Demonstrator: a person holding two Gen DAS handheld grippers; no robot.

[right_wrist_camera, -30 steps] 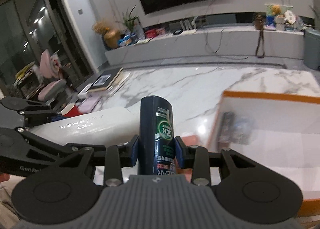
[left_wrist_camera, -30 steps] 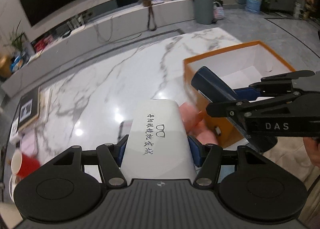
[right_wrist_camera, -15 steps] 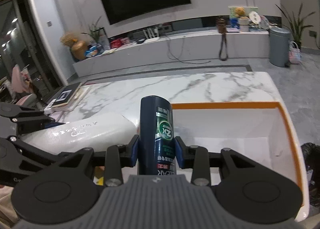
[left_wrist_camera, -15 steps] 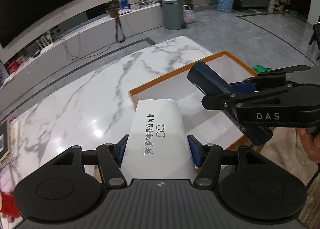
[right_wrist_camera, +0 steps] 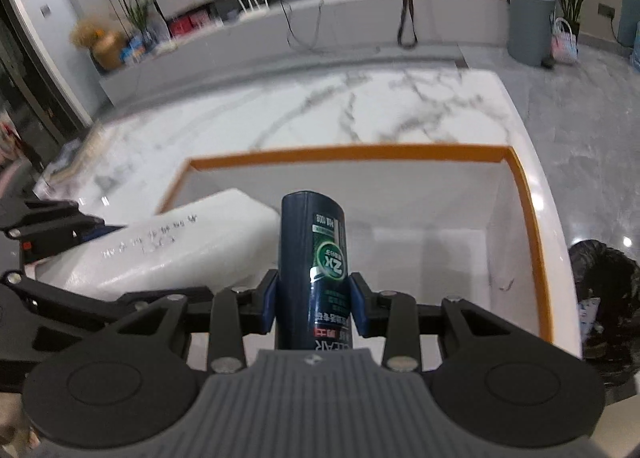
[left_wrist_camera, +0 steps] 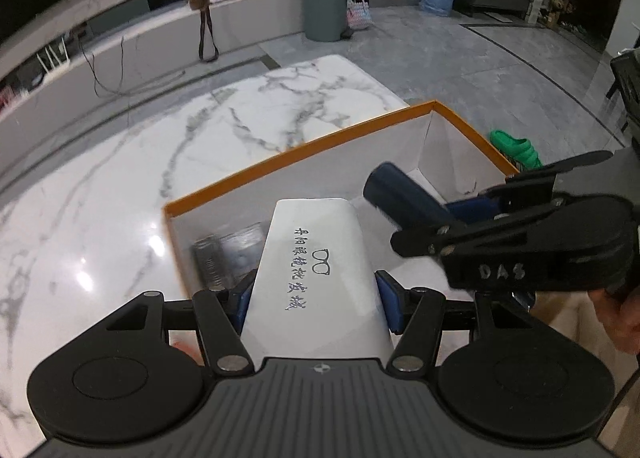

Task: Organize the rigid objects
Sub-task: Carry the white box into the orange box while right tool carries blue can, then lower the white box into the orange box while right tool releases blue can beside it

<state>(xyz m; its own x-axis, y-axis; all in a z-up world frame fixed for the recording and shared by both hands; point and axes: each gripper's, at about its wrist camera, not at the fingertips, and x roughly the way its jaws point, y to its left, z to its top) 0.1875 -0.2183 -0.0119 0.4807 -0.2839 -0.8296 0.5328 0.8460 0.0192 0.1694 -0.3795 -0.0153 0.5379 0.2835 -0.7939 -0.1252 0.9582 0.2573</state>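
Note:
My left gripper (left_wrist_camera: 314, 304) is shut on a white glasses case (left_wrist_camera: 316, 270) with dark lettering, held over the near left part of an orange-rimmed white box (left_wrist_camera: 296, 152). My right gripper (right_wrist_camera: 314, 308) is shut on a dark blue bottle (right_wrist_camera: 314, 258) with a green round label, held over the same box (right_wrist_camera: 360, 152). In the left wrist view the bottle (left_wrist_camera: 404, 198) and right gripper (left_wrist_camera: 476, 214) are at the right, beside the case. In the right wrist view the case (right_wrist_camera: 176, 242) lies to the left of the bottle.
The box stands on a white marble table (left_wrist_camera: 160, 146) near its right end. A dark flat packet (left_wrist_camera: 224, 254) lies in the box's left corner. A grey bin (left_wrist_camera: 325, 4) and a green slipper (left_wrist_camera: 516, 148) are on the floor beyond.
Both grippers have moved right and forward with their objects, from beside the box to above its inside. Neither grip has changed.

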